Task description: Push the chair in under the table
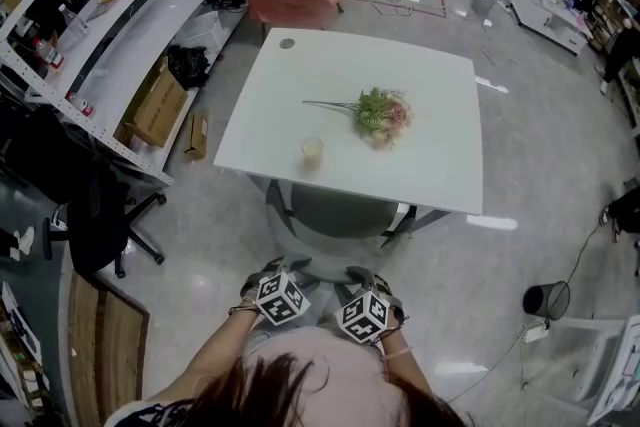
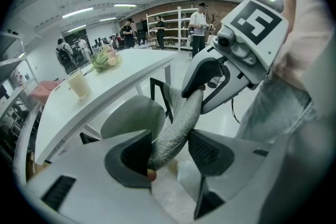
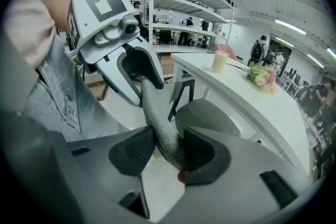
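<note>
Grey chair (image 1: 335, 210): seat partly beneath near edge of table (image 1: 440, 165), back outside it. Fingers of left gripper (image 2: 169, 153) and right gripper (image 3: 167, 150): each pair clamped on the chair's top rim.

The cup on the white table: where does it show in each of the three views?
Head view: cup just left of centre, near the table's near edge.
Left gripper view: left side, above middle.
Right gripper view: right of centre, upper half.
Shared landmark: the flowers near it.
</note>
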